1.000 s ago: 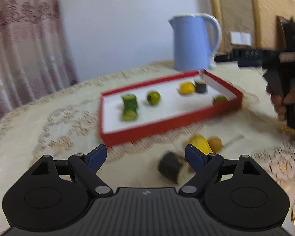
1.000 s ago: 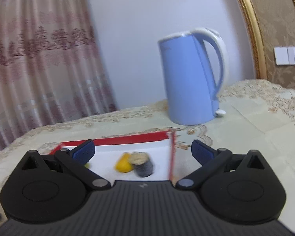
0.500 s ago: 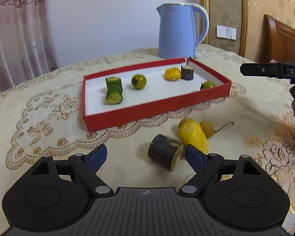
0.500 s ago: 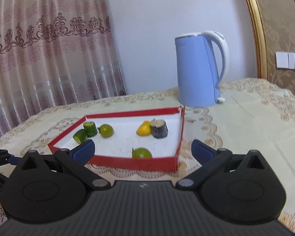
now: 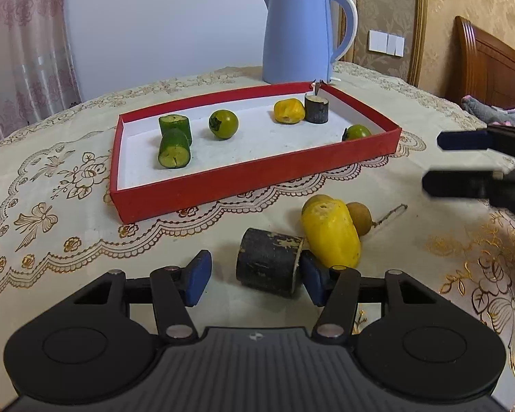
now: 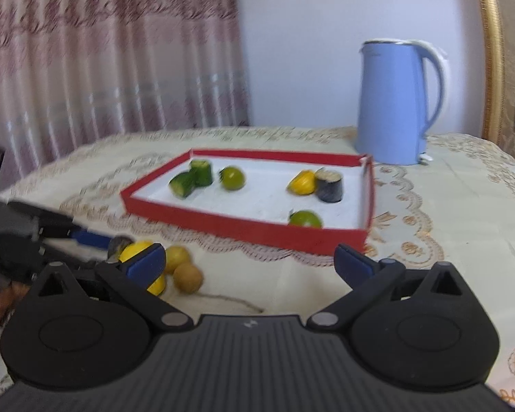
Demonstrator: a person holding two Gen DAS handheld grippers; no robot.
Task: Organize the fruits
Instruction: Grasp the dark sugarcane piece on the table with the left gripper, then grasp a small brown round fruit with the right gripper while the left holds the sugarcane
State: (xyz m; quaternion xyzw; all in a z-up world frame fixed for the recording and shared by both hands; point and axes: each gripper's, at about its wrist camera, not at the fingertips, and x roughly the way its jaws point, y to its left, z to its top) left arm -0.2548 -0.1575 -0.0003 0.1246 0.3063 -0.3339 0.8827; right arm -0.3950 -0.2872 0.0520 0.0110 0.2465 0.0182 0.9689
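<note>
Dark, bark-skinned and cut flat at both ends, the dark cylinder piece (image 5: 269, 262) lies on its side on the tablecloth (image 5: 51, 240), between the fingertips of the left gripper (image 5: 254, 276) but off-centre: close against the right-hand pad (image 5: 314, 279), possibly touching it, and clear of the left-hand pad (image 5: 197, 276). Its long axis runs roughly across the gap, from finger to finger, with the pale cut face turned toward the right-hand pad. The jaws stand partly apart and grip nothing yet.

Just beyond the right fingertip lie the yellow fruit (image 5: 329, 233) and, touching its far side, a small brown fruit (image 5: 359, 218) with a stalk. The red tray (image 5: 257, 180), farther ahead, holds six pieces.

The left gripper is judged the nearer; the right gripper (image 6: 250, 262) hovers wide open and empty, the same cluster lying around its left finger.

The right-wrist view is motion-blurred, and there the cylinder is mostly hidden. Whether cylinder and yellow fruit touch cannot be told.
</note>
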